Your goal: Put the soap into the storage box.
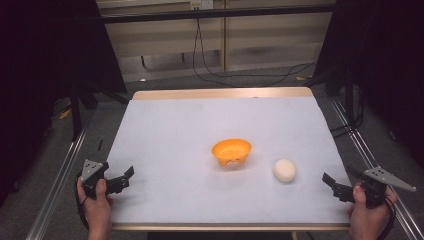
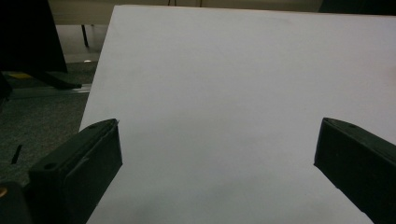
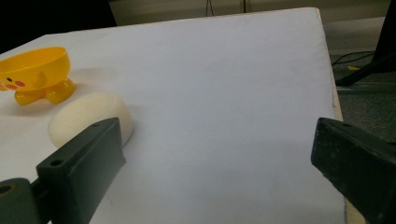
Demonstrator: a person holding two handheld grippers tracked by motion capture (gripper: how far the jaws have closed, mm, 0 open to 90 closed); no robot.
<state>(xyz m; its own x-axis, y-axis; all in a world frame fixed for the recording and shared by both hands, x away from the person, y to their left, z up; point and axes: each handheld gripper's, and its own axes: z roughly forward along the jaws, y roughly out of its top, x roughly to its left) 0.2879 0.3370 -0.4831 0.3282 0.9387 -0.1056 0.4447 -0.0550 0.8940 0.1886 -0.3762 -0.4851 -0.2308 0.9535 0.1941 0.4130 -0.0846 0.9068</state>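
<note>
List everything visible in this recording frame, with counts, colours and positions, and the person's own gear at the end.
Orange plastic bowl with small feet: one, orange, near the table's middle, empty.
White round bun-shaped lump: one, off-white, right of the bowl, apart from it.
Table with white sheet: one, white over a wooden edge.
Black cables: several, on the floor beyond the table.
Left gripper: one, black, front left corner, jaws open.
Right gripper: one, black, front right edge, jaws open.
Hands: two, holding the grippers.

On the table, the bowl sits near the middle with the bun just beside it, right and nearer the person, between the two grippers at the near corners.
</note>
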